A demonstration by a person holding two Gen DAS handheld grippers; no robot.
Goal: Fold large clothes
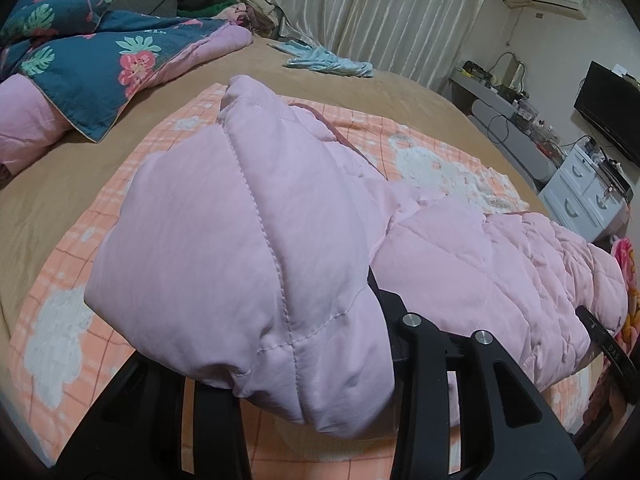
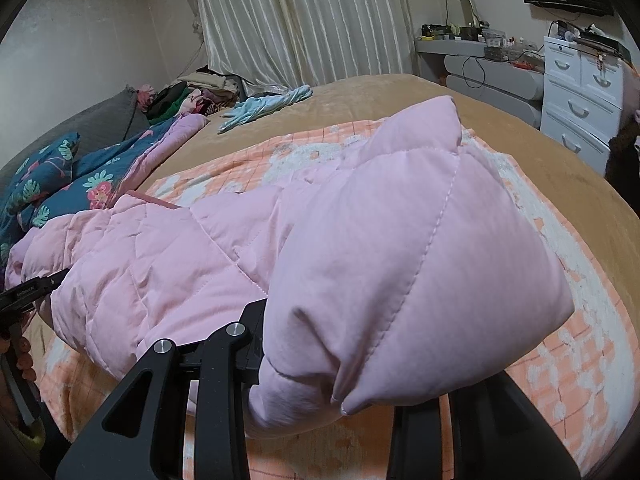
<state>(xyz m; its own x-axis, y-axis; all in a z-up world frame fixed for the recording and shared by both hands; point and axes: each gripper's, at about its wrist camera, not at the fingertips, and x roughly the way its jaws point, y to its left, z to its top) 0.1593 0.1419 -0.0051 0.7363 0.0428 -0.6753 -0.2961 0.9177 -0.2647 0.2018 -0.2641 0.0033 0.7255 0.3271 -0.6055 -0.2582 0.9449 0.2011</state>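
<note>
Pink quilted coat [image 1: 248, 248] in both tongs [image 1: 320, 400]

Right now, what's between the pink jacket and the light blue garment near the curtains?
Left wrist view: past the pink jacket comes the orange checked blanket, then bare tan bedspread up to the light blue garment.

We are in a home bedroom: a wide bed with a tan plush cover [image 2: 400, 92] fills the middle, pale pleated curtains [image 2: 296, 20] hang at twelve o'clock, a white chest of drawers [image 2: 576, 92] stands at two o'clock, and a white wall air conditioner [image 1: 558, 0] sits high at one o'clock.
</note>
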